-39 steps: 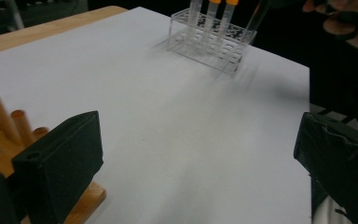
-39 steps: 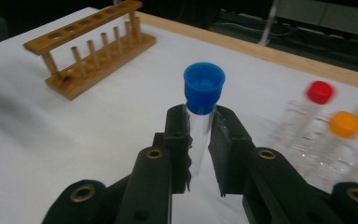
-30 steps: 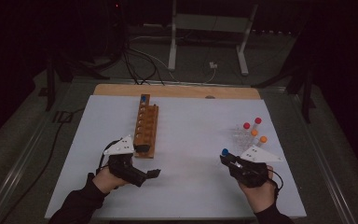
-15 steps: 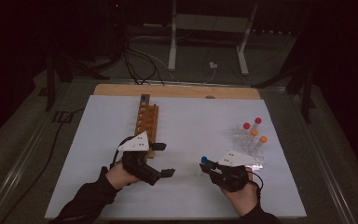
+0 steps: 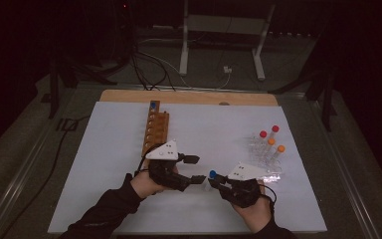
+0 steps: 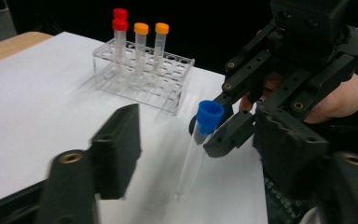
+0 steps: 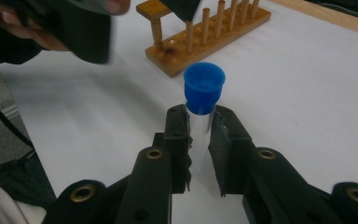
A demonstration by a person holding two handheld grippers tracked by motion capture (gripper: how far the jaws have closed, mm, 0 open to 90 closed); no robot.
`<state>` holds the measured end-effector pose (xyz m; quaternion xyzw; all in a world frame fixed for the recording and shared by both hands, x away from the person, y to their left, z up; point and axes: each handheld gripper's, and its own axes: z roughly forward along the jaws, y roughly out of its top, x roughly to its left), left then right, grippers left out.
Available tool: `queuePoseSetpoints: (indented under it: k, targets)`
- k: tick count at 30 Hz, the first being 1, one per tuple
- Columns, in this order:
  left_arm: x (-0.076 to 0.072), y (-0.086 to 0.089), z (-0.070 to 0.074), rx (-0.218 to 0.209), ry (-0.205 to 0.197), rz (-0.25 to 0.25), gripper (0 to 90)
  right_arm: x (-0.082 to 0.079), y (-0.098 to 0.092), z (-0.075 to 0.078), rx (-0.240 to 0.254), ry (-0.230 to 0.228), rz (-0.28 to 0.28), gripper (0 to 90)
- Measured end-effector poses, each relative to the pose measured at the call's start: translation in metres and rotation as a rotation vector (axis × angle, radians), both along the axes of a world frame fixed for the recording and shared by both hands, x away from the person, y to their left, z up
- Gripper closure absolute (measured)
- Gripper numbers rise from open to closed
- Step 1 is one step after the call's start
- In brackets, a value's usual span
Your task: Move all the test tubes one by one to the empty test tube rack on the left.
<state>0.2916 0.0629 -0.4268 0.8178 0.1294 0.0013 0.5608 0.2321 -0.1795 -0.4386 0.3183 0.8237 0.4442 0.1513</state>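
From my remote seat, the high view shows a dim room with light falling mainly on the table [image 5: 129,209], which is covered by a white sheet. A strip of bare wooden tabletop [image 5: 189,96] shows along its far edge at 12 o'clock. Beyond that, at 12 to 1 o'clock, the pale metal legs of a stand [image 5: 184,45] rest on a grey floor [image 5: 288,74]. Black cables [image 5: 144,59] snake across the floor at 11 o'clock, and a small white plug [image 5: 226,71] lies near the stand's feet. Dark frame legs [image 5: 54,79] stand at 10 o'clock and others [image 5: 328,94] at 2 o'clock. A grey metal rail [image 5: 25,174] runs along the table's side at 8 o'clock. The far background is black.
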Motion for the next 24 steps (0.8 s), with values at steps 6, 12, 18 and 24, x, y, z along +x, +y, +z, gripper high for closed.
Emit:
queuePoseSetpoints:
  k: [6, 12, 18, 24]
  targets:
    - [-0.001, -0.012, -0.002, 0.008, -0.008, -0.044, 57.9, -0.001, 0.002, 0.0, -0.002, -0.001, 0.009, 77.4]
    - [0.0, -0.022, -0.003, 0.018, -0.009, -0.061, 66.0, 0.0, 0.002, 0.0, -0.002, 0.001, 0.01, 77.4]
    - [0.001, -0.026, -0.005, 0.041, -0.028, -0.063, 73.2, 0.0, 0.001, 0.001, 0.002, 0.0, 0.006, 77.4]
    - [0.003, -0.026, -0.006, 0.05, -0.044, -0.062, 76.8, 0.001, 0.0, 0.0, 0.007, 0.009, 0.002, 77.3]
